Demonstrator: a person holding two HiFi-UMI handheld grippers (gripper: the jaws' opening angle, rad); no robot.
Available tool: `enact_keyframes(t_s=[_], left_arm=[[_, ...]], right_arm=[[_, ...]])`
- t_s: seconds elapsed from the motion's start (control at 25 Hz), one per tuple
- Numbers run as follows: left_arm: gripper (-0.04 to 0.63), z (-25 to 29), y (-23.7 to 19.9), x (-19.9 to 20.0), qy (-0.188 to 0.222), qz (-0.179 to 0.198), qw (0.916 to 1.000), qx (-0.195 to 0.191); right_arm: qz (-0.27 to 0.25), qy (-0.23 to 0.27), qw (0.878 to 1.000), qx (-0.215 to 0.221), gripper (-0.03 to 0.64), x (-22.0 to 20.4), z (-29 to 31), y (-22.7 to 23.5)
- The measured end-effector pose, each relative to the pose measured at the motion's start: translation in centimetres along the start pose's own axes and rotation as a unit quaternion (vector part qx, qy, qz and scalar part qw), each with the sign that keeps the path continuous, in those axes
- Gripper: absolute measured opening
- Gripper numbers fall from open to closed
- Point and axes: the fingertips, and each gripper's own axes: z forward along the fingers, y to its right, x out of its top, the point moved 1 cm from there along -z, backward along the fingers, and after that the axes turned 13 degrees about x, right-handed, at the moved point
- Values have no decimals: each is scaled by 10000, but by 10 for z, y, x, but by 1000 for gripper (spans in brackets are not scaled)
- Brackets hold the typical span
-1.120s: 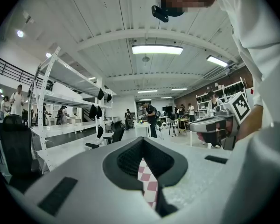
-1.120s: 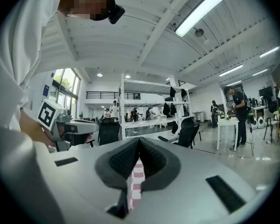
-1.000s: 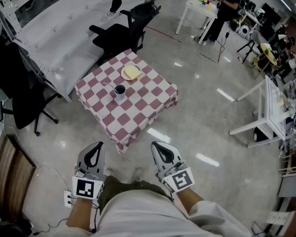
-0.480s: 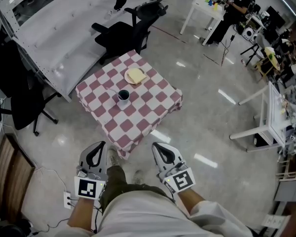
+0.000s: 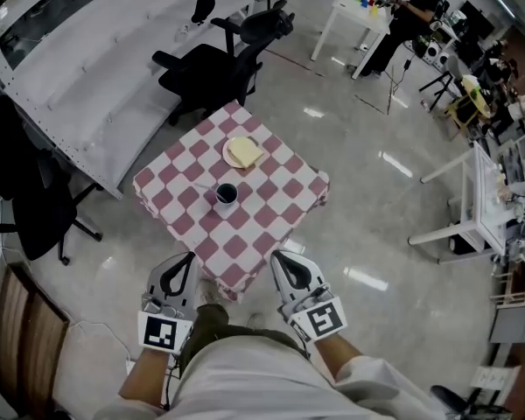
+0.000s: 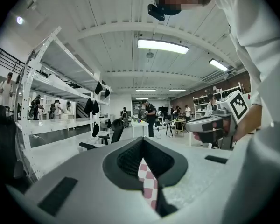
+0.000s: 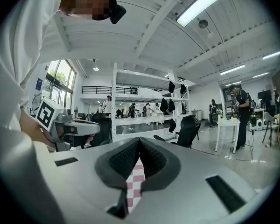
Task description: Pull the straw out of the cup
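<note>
A dark cup (image 5: 227, 195) stands near the middle of a small table with a red-and-white checked cloth (image 5: 276, 201). A thin straw (image 5: 207, 188) sticks out of the cup to the left. Beside it lies a plate with a yellow slice (image 5: 245, 151). My left gripper (image 5: 188, 257) and right gripper (image 5: 278, 255) hang side by side over the floor, just short of the table's near corner. Both are shut and empty. In the left gripper view the gripper (image 6: 142, 141) shows only checked cloth (image 6: 147, 177) through its gap. The right gripper view shows the same behind its gripper (image 7: 139, 140).
Black office chairs (image 5: 212, 66) stand behind the table, next to a long grey workbench (image 5: 79, 77). Another black chair (image 5: 26, 204) is at the left. A white table (image 5: 350, 11) with a person (image 5: 398, 11) is far back, and a white desk (image 5: 477, 208) at the right.
The table and cup have come nearer in the head view as I walk towards them. Both grippers keep their side-by-side pose and stay shut.
</note>
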Motion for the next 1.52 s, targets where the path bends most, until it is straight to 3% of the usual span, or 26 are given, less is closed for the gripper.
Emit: enact_keyframes(t_s=[0.56, 1.28, 1.52], left_arm=[[4, 44, -35, -2, -71, -40, 9996, -277], [6, 94, -12, -29, -291, -256, 9985, 377], [101, 98, -5, -23, -157, -371, 9989, 257]], right_arm=[[-5, 1, 9999, -104, 5, 10, 52, 15], [-28, -143, 9986, 515, 3, 7, 33, 80], [-57, -146, 9985, 522, 5, 8, 30, 91]])
